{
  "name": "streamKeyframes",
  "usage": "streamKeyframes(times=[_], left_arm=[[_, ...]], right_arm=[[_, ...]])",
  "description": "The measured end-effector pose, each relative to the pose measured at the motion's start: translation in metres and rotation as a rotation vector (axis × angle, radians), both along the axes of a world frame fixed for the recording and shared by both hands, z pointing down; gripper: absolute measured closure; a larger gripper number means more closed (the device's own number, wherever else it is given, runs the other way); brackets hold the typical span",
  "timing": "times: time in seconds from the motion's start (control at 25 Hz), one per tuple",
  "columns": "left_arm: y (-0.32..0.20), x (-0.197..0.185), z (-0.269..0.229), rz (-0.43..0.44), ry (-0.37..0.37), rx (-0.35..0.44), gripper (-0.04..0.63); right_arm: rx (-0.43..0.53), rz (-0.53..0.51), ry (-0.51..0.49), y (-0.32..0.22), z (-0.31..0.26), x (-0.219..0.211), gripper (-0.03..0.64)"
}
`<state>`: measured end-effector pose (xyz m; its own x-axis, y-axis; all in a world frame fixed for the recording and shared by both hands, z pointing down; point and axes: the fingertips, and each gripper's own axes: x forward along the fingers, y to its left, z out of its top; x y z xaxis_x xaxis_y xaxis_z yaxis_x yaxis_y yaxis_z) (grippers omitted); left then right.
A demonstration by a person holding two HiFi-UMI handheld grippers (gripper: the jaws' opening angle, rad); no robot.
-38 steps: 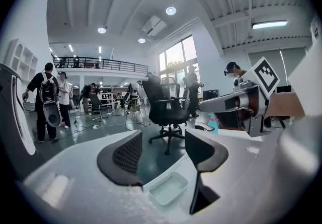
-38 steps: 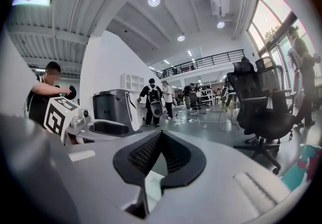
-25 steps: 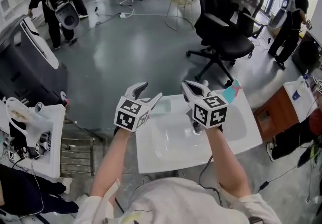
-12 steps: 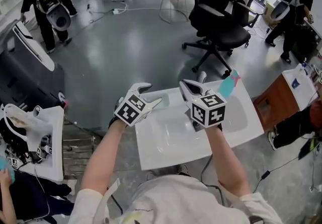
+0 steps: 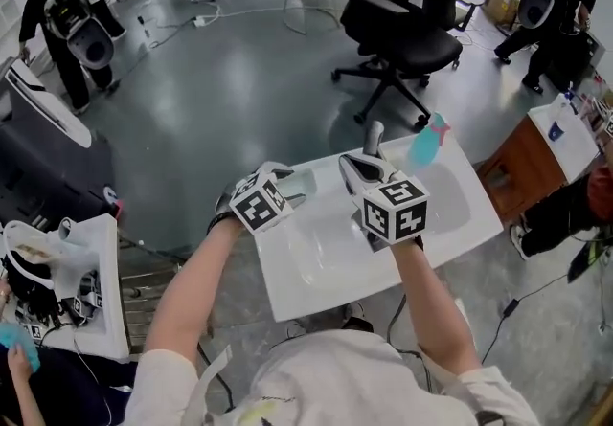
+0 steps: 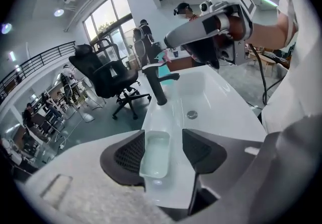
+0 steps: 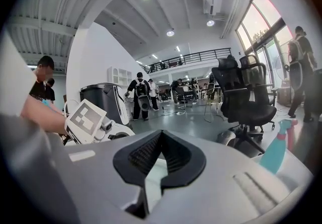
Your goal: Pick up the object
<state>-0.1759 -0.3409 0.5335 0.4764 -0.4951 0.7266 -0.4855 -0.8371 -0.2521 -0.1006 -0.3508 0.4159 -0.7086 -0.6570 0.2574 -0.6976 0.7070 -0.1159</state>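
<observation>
Right now your left gripper (image 6: 165, 150) is spread, jaws just closing in, with the clear soap dish (image 6: 155, 155) between the pads. The left pad is just beside the dish wall and the right pad is apart from it, so no pinch. The dish sits flat on the left rim of the white sink (image 5: 326, 292). Your right gripper (image 7: 160, 137) is over the basin, tips pressed together, pinching nothing. A black faucet (image 6: 156, 85) stands beyond the dish, with a teal spray bottle (image 5: 427, 140) at the far corner. A black office chair (image 5: 402, 32) stands on the floor behind.
</observation>
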Motion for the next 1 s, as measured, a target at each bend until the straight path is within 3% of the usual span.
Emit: streamKeyframes(times=[0.32, 0.72, 1.0], left_arm=[[0.006, 0.005, 0.031, 0.089, -0.069, -0.069, 0.368], [0.001, 0.009, 0.062, 0.127, -0.108, -0.129, 0.376], [-0.001, 0.008, 0.089, 0.156, -0.16, -0.169, 0.419]], right_arm=[[-0.022, 0.044, 0.003, 0.007, 0.013, 0.003, 0.614], [-0.058, 0.074, 0.016, 0.013, 0.034, 0.005, 0.614], [-0.086, 0.105, 0.019, 0.014, 0.047, 0.017, 0.614]])
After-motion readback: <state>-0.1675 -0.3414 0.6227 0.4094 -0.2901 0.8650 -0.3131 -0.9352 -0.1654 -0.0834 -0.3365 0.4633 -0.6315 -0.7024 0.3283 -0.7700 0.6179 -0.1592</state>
